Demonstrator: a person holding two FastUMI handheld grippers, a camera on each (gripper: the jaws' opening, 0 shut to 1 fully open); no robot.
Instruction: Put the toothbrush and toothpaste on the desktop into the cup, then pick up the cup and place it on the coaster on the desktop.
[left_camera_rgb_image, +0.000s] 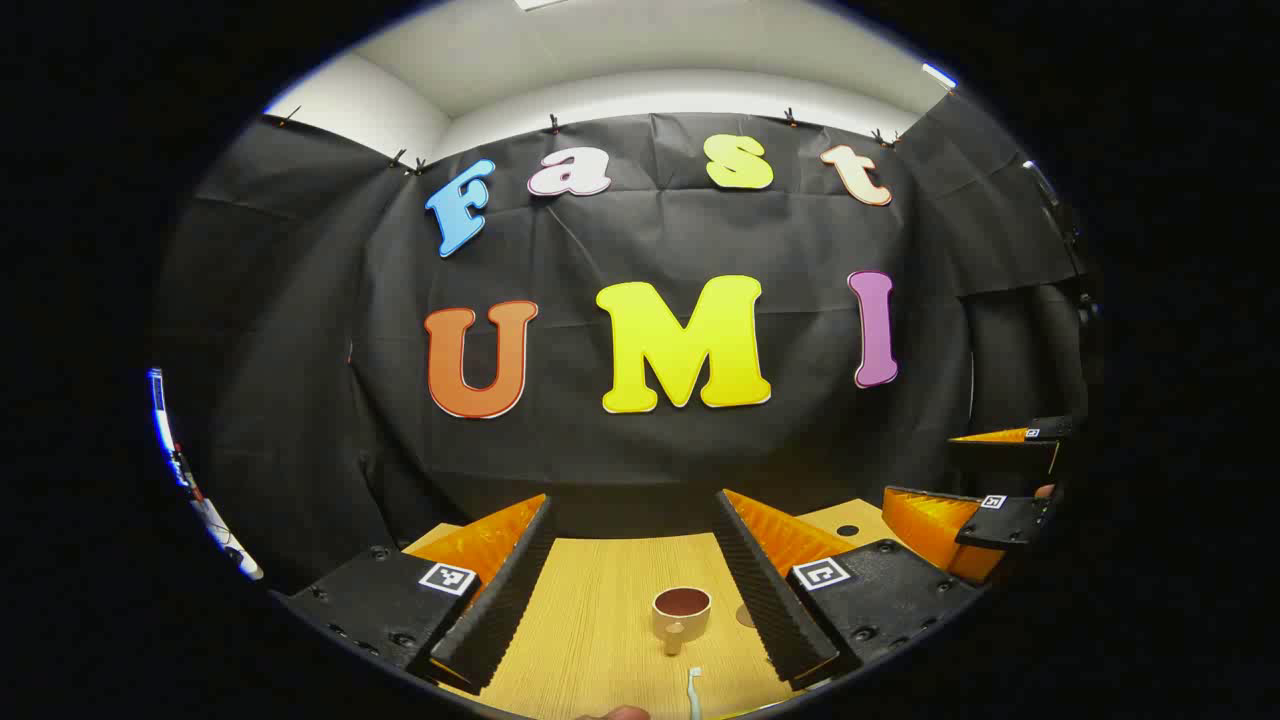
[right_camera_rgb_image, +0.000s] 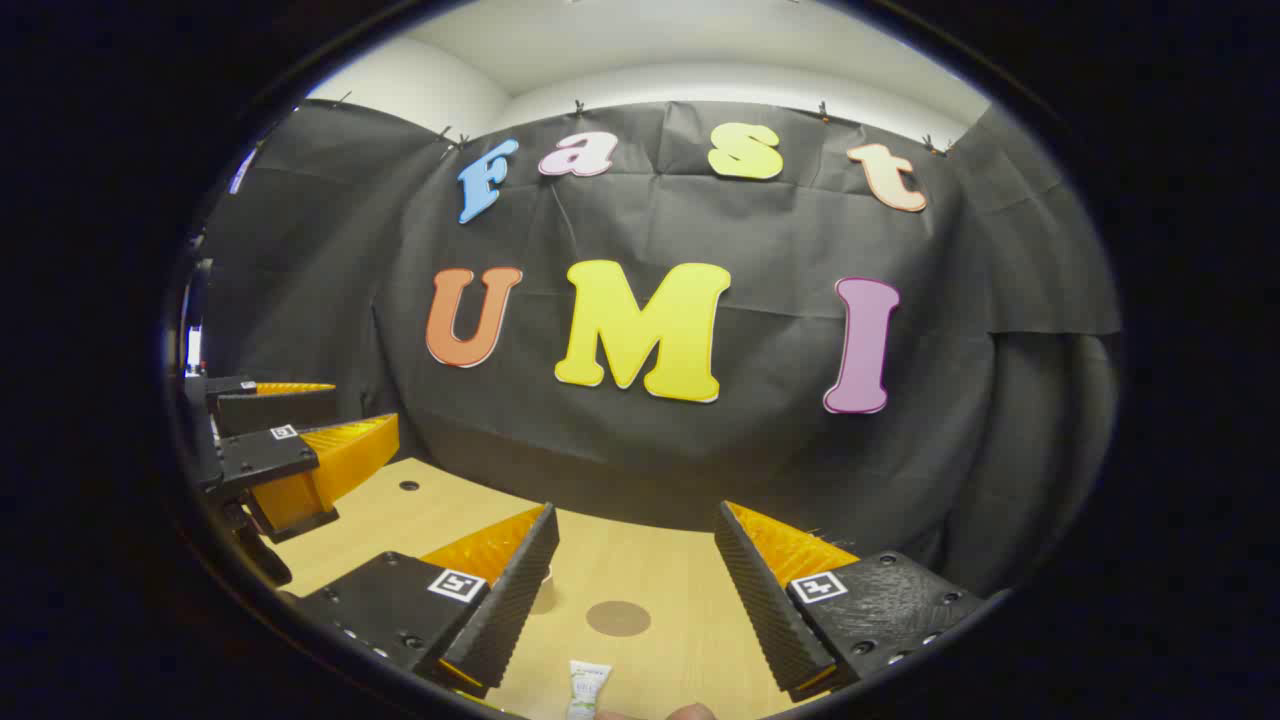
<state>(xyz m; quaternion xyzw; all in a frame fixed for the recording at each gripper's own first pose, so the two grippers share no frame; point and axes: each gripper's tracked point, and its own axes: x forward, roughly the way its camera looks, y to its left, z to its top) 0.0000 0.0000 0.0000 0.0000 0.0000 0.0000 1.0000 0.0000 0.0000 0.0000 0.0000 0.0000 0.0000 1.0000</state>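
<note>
Nothing done yet: beige ceramic cup sits empty at lower centre, pale toothbrush below it. White toothpaste tube, round brown coaster wait. Both grippers open, empty.

The left gripper is held level, with jaws wide apart and nothing between them. The right gripper is also level, its jaws equally wide and holding nothing. The two grippers are side by side, apart from each other.
</note>
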